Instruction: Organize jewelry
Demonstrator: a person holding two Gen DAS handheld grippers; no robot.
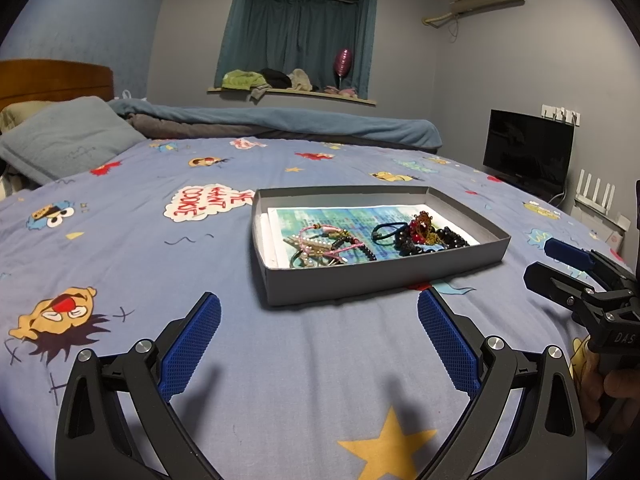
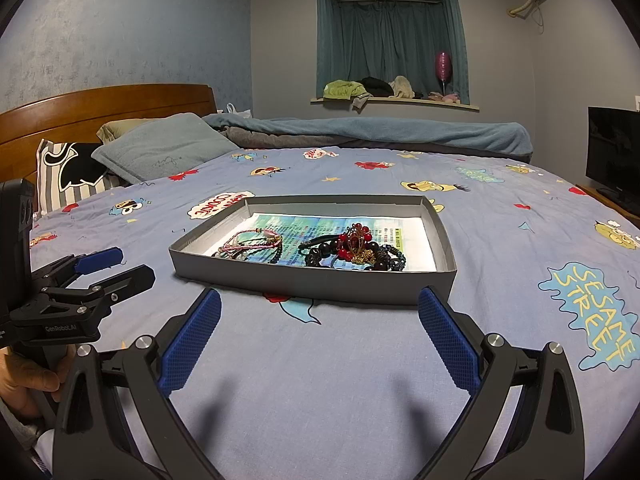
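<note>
Jewelry (image 1: pixel 362 238) tangled — pieces indistinct — in tray (image 1: pixel 384 272)

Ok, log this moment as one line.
left gripper open, empty | right gripper open, empty | jewelry piled in grey box | on bedsheet

Tangled bracelets and bead strings (image 1: pixel 376 238) lie heaped inside a shallow grey box (image 1: pixel 384 272).

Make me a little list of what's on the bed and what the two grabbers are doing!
surface: blue cartoon-print bedsheet
container: shallow grey cardboard box, paper-lined
left pile: pink braided bracelets
right pile: dark bead bracelets with red and gold ornament
left gripper: open, empty, short of box
right gripper: open, empty, short of box
</note>
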